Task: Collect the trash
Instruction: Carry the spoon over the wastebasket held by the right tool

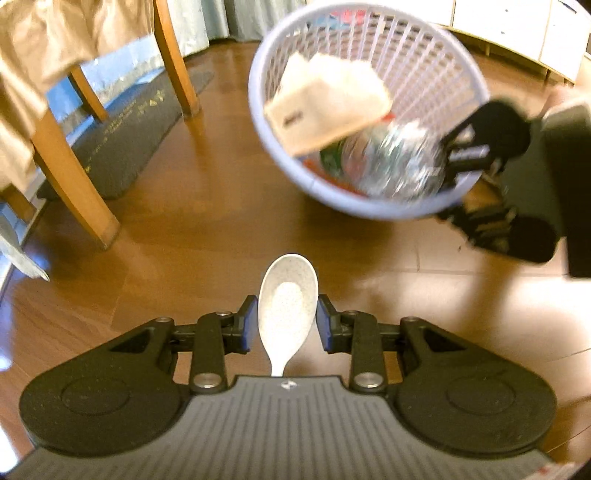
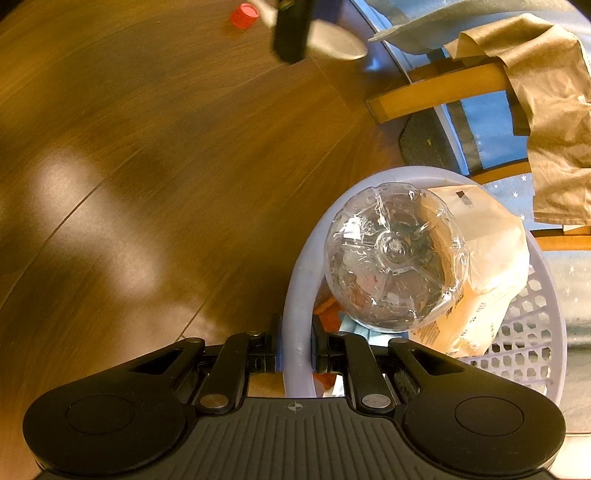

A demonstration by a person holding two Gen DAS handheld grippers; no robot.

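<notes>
Brown wood-plank flooring (image 1: 192, 221) filled both views, with the legs of a wooden chair (image 1: 70, 166) draped in tan cloth (image 2: 550, 122) to one side and a dark doormat (image 1: 125, 147) behind.

Left gripper (image 1: 284, 321): the blue pads seemed clamped on the sides of a white speckled plastic spoon (image 1: 286, 314), bowl pointing forward, handle running back toward the camera. Spoon was held off the floor, short of the basket.

Right gripper (image 2: 295, 347): jaws pinched together on the rim of the round lavender plastic mesh basket (image 2: 299, 288), which looked tipped toward the left hand in the left wrist view.

Basket contents: a crushed clear plastic bottle (image 2: 395, 266), base up, and a cream paper bag with printing (image 2: 495, 266), both standing above the rim. Something orange and blue showed beneath, too hidden to name.

A small red bottle cap (image 2: 243, 15) lay alone on the floor, well apart from the basket.

Judged step: carrying the spoon to the basket.

Risks:
- Grip sat on the curved, smooth bowl of the spoon, so it could slide out on the way.
- Basket was crowded; a spoon landing on the bottle's domed base could glance off onto the floor.
- Tilted basket held by its rim alone might shed the bag or bottle if tipped further.
- Cap could be forgotten.
</notes>
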